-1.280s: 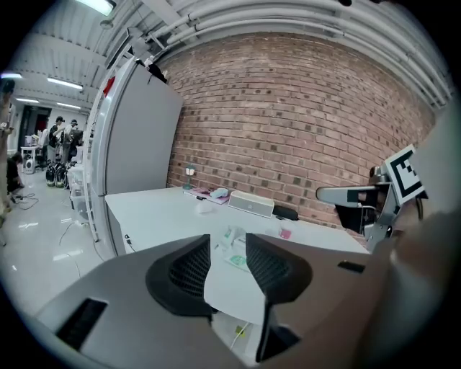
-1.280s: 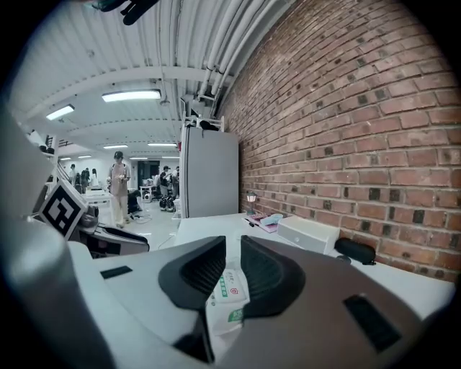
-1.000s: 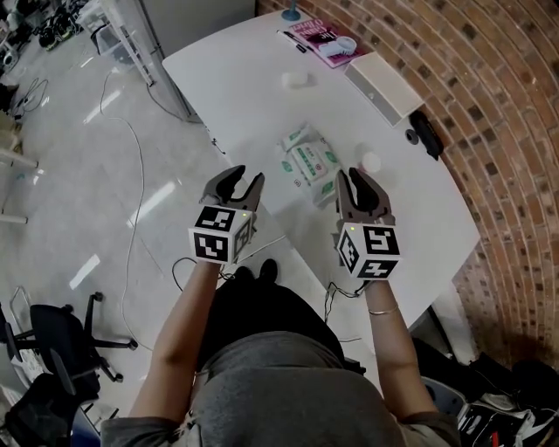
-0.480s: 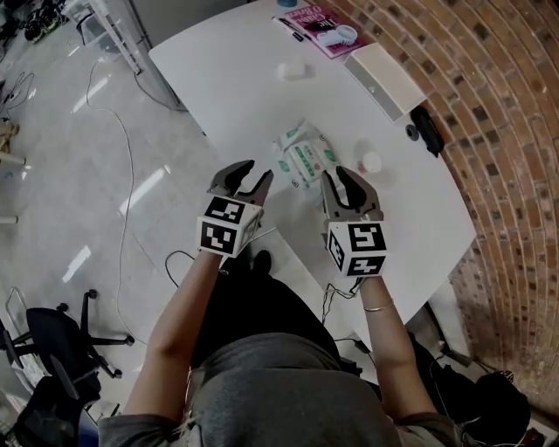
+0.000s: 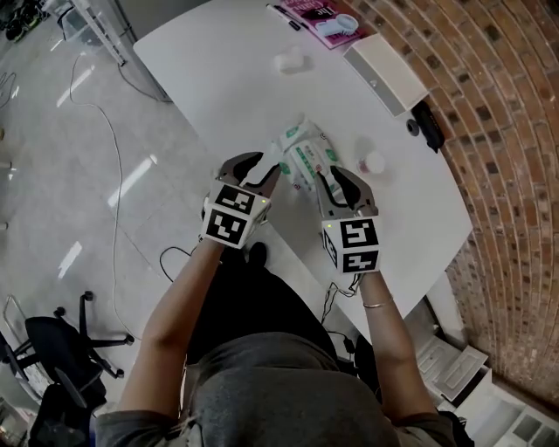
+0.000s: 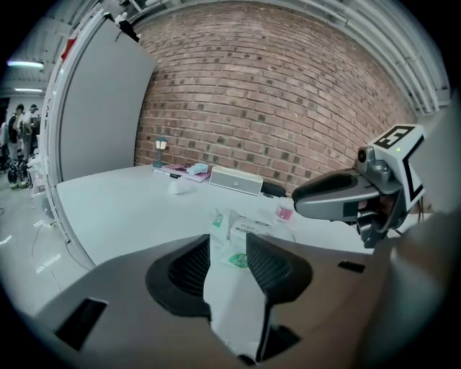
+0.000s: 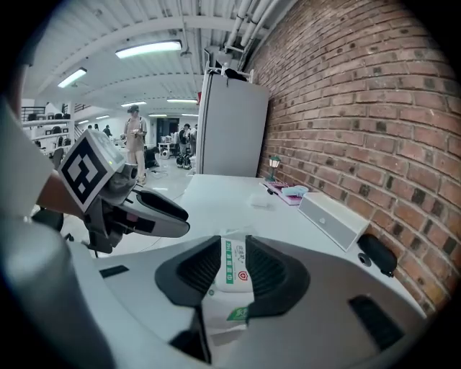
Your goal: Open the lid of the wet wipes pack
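The wet wipes pack (image 5: 307, 157), white with green print, lies flat on the white table (image 5: 227, 79). My left gripper (image 5: 254, 169) hovers at the pack's near left side, open, and the pack (image 6: 245, 230) shows through its gap. My right gripper (image 5: 346, 182) is at the pack's near right end. Its jaws have just been opening and stand wide. The pack (image 7: 232, 268) shows in the gap between them, and the pads do not press on it. Each gripper view also shows the other gripper, the right gripper (image 6: 338, 198) and the left gripper (image 7: 144, 209).
Beyond the pack are a small pink-labelled bottle (image 5: 373, 163), a white oblong box (image 5: 384, 74), a black object (image 5: 428, 127), a small white lump (image 5: 290, 61) and a pink book (image 5: 319, 17). The table's near edge runs just under my grippers. A brick wall stands at the right.
Both grippers have moved forward and down to the pack, one at each side of its near end. The right jaws stand wider apart than before.
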Motion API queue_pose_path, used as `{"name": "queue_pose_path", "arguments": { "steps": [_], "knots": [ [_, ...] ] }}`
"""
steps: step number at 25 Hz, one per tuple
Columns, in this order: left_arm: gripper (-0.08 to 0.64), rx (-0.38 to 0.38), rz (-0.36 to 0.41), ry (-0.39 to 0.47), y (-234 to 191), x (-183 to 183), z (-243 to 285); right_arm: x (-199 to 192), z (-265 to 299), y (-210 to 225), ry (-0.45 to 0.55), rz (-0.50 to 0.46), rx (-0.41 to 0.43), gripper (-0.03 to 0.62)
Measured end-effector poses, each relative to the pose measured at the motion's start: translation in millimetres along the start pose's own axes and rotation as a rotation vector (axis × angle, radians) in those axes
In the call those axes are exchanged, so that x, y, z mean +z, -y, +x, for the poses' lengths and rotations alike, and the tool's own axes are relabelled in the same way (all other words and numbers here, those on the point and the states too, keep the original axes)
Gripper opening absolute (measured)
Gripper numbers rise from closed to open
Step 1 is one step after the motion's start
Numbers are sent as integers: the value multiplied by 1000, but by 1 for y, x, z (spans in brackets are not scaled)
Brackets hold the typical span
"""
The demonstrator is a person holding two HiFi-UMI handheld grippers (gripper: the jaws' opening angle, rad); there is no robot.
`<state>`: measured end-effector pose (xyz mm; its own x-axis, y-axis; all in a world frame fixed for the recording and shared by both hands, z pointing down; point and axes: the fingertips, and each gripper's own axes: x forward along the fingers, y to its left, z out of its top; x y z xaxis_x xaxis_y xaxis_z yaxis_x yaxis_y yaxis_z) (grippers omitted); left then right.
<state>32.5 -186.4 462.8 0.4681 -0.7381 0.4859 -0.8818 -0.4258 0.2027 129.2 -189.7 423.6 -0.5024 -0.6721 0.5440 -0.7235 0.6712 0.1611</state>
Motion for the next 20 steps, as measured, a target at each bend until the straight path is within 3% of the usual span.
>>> {"name": "queue_pose_path", "arguments": {
  "steps": [10,20],
  "knots": [
    [152,-89,59,-81,-2,-7,27,-8,20,-2,-84,-21,-4,118],
    [152,-161,169,-163,2,-14,47,-15,35,-13,-168,-48,11,120]
  ]
}}
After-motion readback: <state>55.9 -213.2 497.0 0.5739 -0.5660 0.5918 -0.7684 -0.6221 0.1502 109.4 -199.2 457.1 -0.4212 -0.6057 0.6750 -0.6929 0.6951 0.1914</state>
